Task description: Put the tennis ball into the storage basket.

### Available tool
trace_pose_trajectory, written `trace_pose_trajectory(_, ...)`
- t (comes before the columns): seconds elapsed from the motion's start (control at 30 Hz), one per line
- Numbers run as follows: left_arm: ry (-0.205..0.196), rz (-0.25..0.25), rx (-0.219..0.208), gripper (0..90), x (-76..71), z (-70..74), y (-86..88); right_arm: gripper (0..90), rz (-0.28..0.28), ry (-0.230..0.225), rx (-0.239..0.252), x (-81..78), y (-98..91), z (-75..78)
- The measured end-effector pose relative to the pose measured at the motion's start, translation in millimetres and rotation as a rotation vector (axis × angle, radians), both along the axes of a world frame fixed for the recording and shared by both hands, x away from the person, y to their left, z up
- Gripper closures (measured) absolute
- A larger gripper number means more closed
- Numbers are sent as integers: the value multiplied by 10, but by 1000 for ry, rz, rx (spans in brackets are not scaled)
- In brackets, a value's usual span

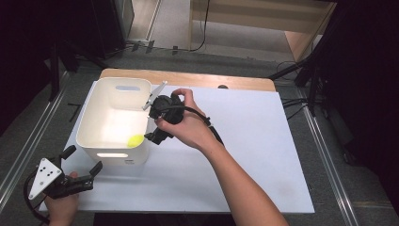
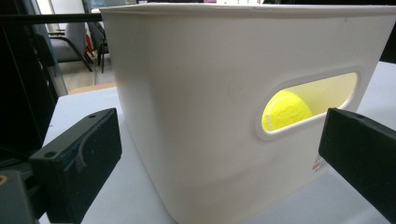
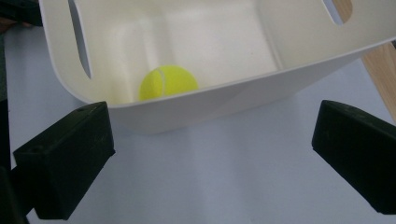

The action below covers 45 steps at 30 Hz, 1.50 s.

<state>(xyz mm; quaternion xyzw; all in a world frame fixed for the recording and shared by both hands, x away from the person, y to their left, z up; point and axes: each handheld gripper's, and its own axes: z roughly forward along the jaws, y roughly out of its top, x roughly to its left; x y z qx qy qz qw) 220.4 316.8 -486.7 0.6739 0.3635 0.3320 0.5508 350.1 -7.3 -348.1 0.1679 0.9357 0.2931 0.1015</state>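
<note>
- In the left gripper view, the white plastic bin runs past the picture's bottom edge, and its near wall hides most of the yellow-green tennis ball.
- In the right gripper view, the bin's rim covers the ball's lower part.
- In the high view, the hand hides the right gripper's jaws.

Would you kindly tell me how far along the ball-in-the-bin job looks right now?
Done: the yellow tennis ball already lies inside the white bin. In hand: nothing; the right claw stands open beside the bin's rim, the left claw open before its handle slot. Left: apparently just drawing the right claw away.
</note>
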Motion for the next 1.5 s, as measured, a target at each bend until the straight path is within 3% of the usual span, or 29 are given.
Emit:
trace_pose_trajectory(0.4,1,-1,4,0,0,0,1,0,-31,-18,41,-33,-298,-78)
trace_pose_trajectory(0.47,1,-1,4,0,-1,0,2,0,-63,-20,46,-55,-343,-91)
trace_pose_trajectory(0.73,-1,-1,7,0,-1,0,2,0,-105,-26,88,-102,-540,-169)
trace_pose_trajectory(1.5,1,1,11,0,-3,0,-6,0,-195,-53,169,-273,-1038,-404)
